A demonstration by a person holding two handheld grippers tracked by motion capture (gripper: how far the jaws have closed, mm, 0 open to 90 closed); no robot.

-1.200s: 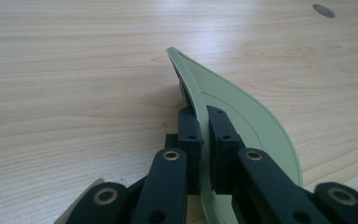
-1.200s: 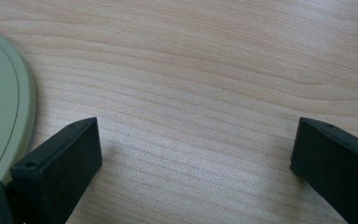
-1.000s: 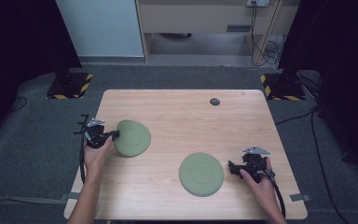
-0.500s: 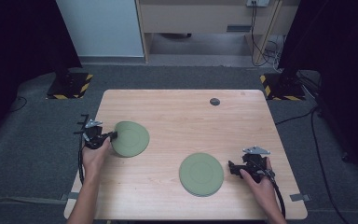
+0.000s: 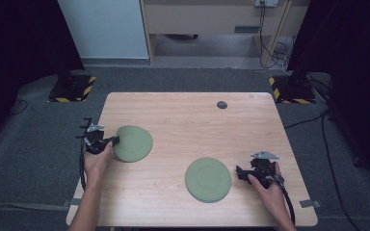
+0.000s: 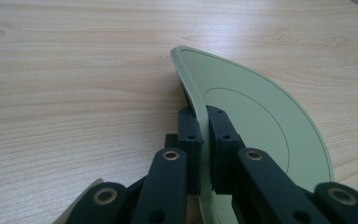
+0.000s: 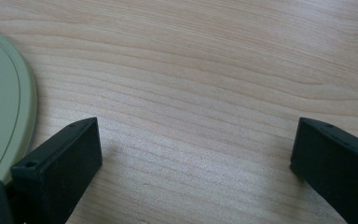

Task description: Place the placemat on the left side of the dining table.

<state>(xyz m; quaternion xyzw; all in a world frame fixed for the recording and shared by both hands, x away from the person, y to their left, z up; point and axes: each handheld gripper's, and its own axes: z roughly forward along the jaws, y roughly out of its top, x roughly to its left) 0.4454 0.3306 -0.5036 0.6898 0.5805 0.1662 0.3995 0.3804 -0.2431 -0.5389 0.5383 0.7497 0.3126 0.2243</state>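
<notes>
Two pale green plates are on the wooden table (image 5: pixel 183 120). At the left, the left plate (image 5: pixel 134 143) (image 6: pixel 261 121) has its rim pinched by my left gripper (image 5: pixel 115 140) (image 6: pixel 204 121), which is shut on it. That gripped edge is raised a little and the plate tilts, with shadow beneath it. The other plate (image 5: pixel 208 179) (image 7: pixel 0 107) lies flat at the front right. Just to its right, my right gripper (image 5: pixel 239 173) (image 7: pixel 196 140) is open, low over bare wood, with nothing between its fingers.
A small dark round disc (image 5: pixel 222 104) lies near the table's far edge. Beyond the table's far corners, stands with yellow-black striped bases (image 5: pixel 72 89) sit on the grey floor. Cables trail from both grippers toward the front edge.
My left gripper and the plate in it have shifted slightly to the left. The right gripper and the other plate have not moved.
</notes>
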